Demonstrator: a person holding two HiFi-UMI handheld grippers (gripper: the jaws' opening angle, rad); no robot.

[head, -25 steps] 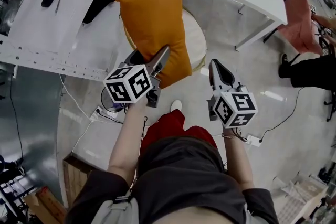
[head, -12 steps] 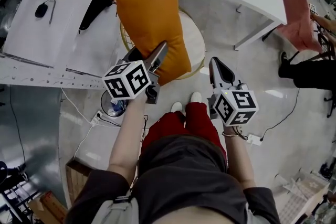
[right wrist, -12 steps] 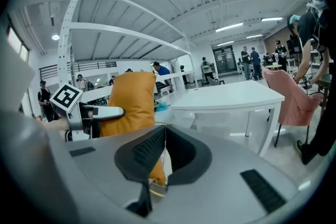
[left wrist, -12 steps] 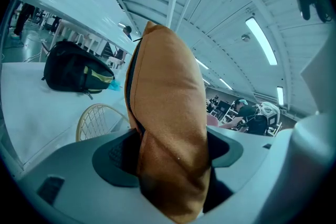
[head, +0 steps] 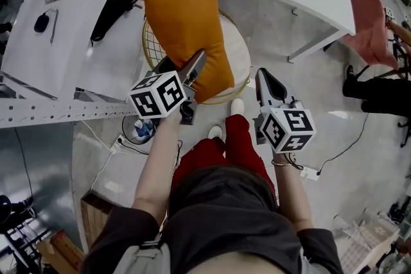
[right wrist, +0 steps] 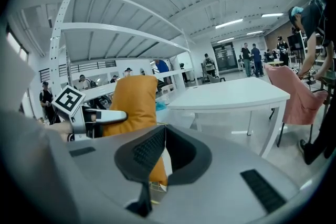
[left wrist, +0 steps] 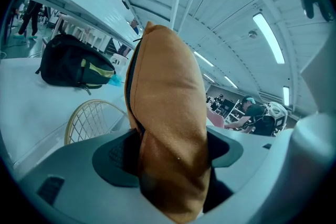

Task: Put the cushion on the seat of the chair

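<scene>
over the chair seat [head: 241, 47], left claw [head: 188, 68] clamped on orange cushion [head: 185, 16], right claw [head: 264, 79] closed, empty

No legible txt/nos.; just square code markers on left gripper [head: 182, 67] & right gripper [head: 264, 83] cubes.

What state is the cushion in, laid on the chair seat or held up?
Held up, upright: the left gripper clamps the orange cushion by its lower end above the chair seat, not laid flat.
</scene>
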